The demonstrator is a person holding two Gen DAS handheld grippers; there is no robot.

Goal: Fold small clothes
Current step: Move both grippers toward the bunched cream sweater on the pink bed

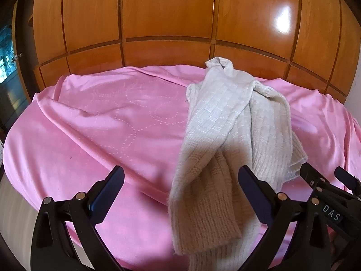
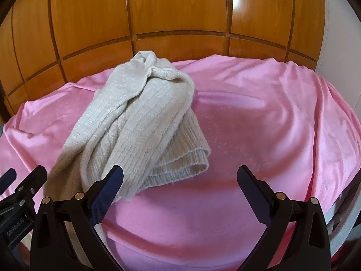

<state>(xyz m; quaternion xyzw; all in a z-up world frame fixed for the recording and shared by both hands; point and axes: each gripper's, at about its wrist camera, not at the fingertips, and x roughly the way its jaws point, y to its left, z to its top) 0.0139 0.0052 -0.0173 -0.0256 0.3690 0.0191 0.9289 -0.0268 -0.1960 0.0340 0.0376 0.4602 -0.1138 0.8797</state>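
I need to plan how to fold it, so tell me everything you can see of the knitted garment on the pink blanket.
The knitted garment is cream, of a thick ribbed knit that looks soft. It lies unfolded in a long crumpled heap on the pink blanket, layers bunched and overlapping, a ribbed hem showing at its near right edge. One end runs toward the wooden panels; the other reaches the near edge between the left gripper's open fingers. Neither gripper holds it.
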